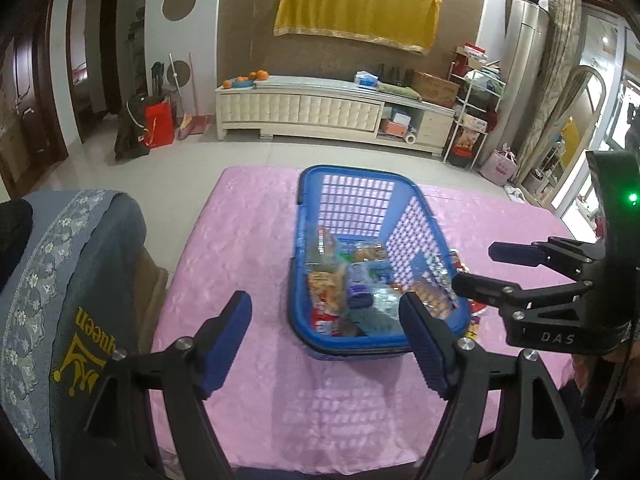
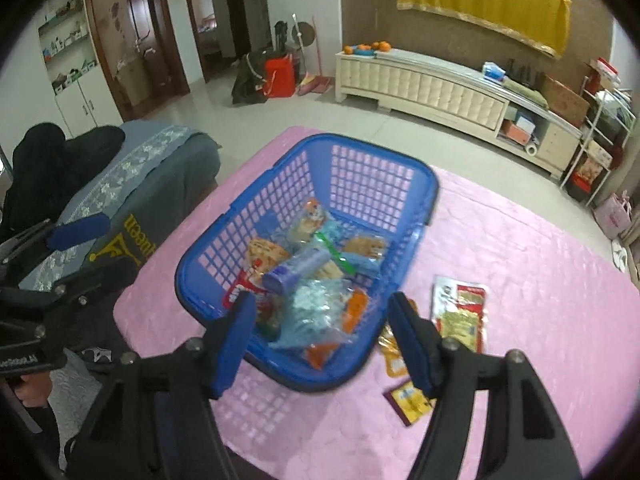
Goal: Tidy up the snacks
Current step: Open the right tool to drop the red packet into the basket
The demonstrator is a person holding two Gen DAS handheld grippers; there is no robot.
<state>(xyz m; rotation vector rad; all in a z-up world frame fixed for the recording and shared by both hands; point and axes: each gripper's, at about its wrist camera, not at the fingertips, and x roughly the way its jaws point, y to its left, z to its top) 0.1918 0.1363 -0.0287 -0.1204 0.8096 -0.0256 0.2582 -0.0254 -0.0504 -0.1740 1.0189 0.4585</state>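
While you hold both grippers over the pink table, this is how things lie, left to right:

Chair: a grey-blue embroidered cover point(image 1: 60, 280) with yellow lettering is draped over the seat at the table's left edge, beside your left hand's tool.

Left gripper: your left gripper point(image 1: 326, 344) hangs over the near end of the basket with its jaws wide apart and nothing between the blue pads; the pink cloth and the basket's near rim show in the gap.

Basket: the blue basket point(image 2: 248, 216) stands mid-table with its long side running near to far. Inside lie many snack packets point(image 2: 308, 280), heaped at the near end; the far end is bare mesh.

Right gripper: your right gripper point(image 2: 324, 340) is spread just as wide, empty, above the basket's near right corner. Its left pad sits over the heap, its right pad over the cloth outside the rim.

Loose packets: a red and yellow snack pack point(image 2: 460, 316) lies flat on the cloth just right of the basket. An orange sachet point(image 2: 394, 356) and a small dark yellow sachet point(image 2: 408, 402) lie nearer, partly hidden behind your right pad.

In the way: the basket's right wall stands between the loose packets and the heap.

Surface: a pink patterned tablecloth point(image 2: 540, 320) covers the table.

Room: pale tiled floor, a long cream cabinet point(image 1: 300, 108) at the far wall with oranges on its left end, and a yellow cloth point(image 1: 356, 8) hung above it.
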